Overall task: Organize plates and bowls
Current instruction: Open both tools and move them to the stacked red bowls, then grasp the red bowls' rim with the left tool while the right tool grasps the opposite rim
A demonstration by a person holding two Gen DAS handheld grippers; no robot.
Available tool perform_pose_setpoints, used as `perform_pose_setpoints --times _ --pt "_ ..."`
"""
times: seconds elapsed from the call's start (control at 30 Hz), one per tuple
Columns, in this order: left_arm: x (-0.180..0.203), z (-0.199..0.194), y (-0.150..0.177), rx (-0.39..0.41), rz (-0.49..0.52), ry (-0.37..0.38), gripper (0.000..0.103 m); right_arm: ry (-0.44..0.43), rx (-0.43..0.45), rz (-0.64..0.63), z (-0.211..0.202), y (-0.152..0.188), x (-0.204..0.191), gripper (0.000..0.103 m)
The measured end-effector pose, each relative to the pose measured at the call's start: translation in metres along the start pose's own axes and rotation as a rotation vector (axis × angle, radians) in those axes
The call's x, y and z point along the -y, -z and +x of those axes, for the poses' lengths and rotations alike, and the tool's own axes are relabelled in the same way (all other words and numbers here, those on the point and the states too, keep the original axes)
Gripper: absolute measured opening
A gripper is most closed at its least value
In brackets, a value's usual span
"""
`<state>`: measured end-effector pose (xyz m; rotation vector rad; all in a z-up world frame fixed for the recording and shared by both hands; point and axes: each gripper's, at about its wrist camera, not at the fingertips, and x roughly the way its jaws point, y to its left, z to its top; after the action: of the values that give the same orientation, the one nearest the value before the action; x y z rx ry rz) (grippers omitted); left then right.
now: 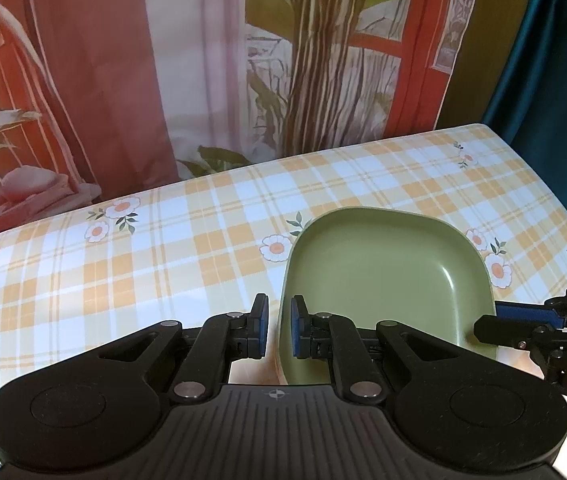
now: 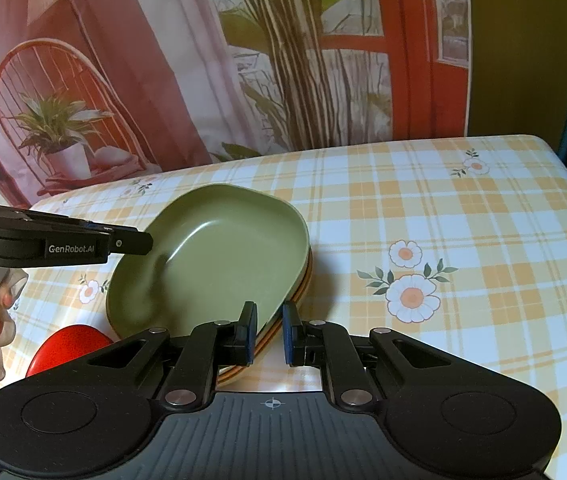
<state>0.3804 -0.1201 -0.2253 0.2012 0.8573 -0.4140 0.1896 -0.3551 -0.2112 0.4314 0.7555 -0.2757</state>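
Both hand-held grippers, left (image 1: pixel 279 328) and right (image 2: pixel 267 332), angle downward, clamping the green plate's (image 2: pixel 211 264) opposite rims.

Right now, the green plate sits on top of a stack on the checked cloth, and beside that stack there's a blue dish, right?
Nearly. The dish beside the stack is red, not blue; the right wrist view shows it. The green plate does top a stack on the checked cloth.
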Motion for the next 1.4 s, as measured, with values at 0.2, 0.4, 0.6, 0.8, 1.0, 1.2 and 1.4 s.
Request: perform_pose_setpoints --times 0.2,0.4,0.6,0.8,1.0,1.2,1.4 --pt "-0.002 -0.011 0.0 0.017 -0.005 0.002 0.013 0.002 0.017 0.006 -0.008 0.001 -0.005 0.018" --pt "-0.004 -0.033 0.006 0.051 -0.006 -0.006 0.013 0.002 0.054 -0.012 -0.025 0.0 -0.019 0.019" --pt "-0.012 -0.058 0.02 0.087 -0.026 -0.013 0.013 0.001 0.08 -0.05 -0.039 0.006 -0.039 0.02" --pt "-0.016 -0.08 0.038 0.109 -0.036 -0.022 0.013 -0.015 0.08 -0.078 -0.045 0.019 -0.056 0.02" --pt "-0.019 -0.094 0.056 0.113 -0.038 -0.033 0.013 -0.024 0.074 -0.086 -0.046 0.033 -0.065 0.02" --pt "-0.019 -0.101 0.073 0.106 -0.053 -0.022 0.014 -0.019 0.076 -0.099 -0.048 0.042 -0.07 0.024" --pt "-0.024 -0.107 0.087 0.104 -0.108 0.004 0.014 -0.021 0.079 -0.103 -0.05 0.05 -0.073 0.025"
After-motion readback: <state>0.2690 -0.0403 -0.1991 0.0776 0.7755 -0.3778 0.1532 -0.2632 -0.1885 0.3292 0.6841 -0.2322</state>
